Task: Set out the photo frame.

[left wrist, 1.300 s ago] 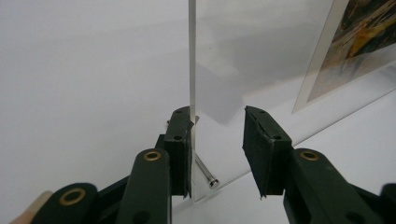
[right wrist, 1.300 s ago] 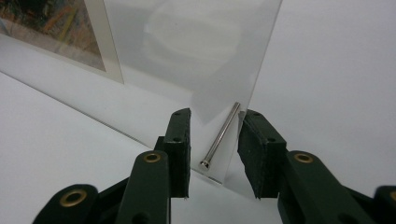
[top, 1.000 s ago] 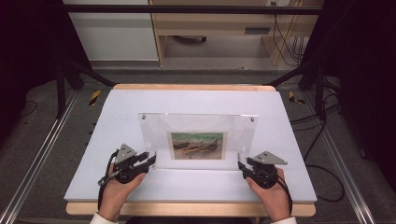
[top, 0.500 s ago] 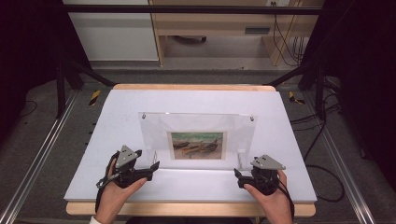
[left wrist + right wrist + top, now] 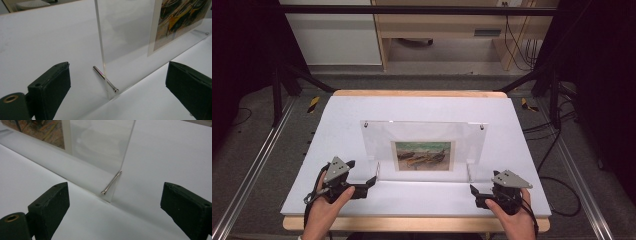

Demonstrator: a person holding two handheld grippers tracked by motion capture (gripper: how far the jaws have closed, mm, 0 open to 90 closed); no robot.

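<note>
**Acrylic frame standing, both grippers clear of it**

The clear acrylic picture frame (image 5: 424, 145) stands upright on the white table top (image 5: 337, 120), propped on two metal pins through its lower corners. A painted print (image 5: 422, 155) sits in its middle.

Left gripper view: the frame's near vertical edge (image 5: 101, 45) rises straight ahead, midway between the two black jaws and beyond their tips. One support pin (image 5: 105, 79) lies just past the jaw line, nearer the left pad than the right. Nothing touches either pad.

Right gripper view: the opposite edge (image 5: 127, 150) stands ahead between the jaws, with its pin (image 5: 111, 183) slanting toward the gap. Bare table lies between the pads.

The left gripper (image 5: 368, 183) has just been opening and now stands wide, nothing between the pads. The right gripper (image 5: 475, 193) likewise has just been opening and holds nothing; it sits a little apart from the frame's corner.

Risks, as judged:
- The frame rests on thin pins alone. A jaw tip brushing a pin would likely kick it out and drop the sheet flat.
- The left jaw tips are near the corner; an angled withdrawal could clip the edge and twist the frame.
- A trailing cable dragged across the table top might catch a pin.
- The transparent edge is hard to judge, so a re-approach could strike it.
</note>
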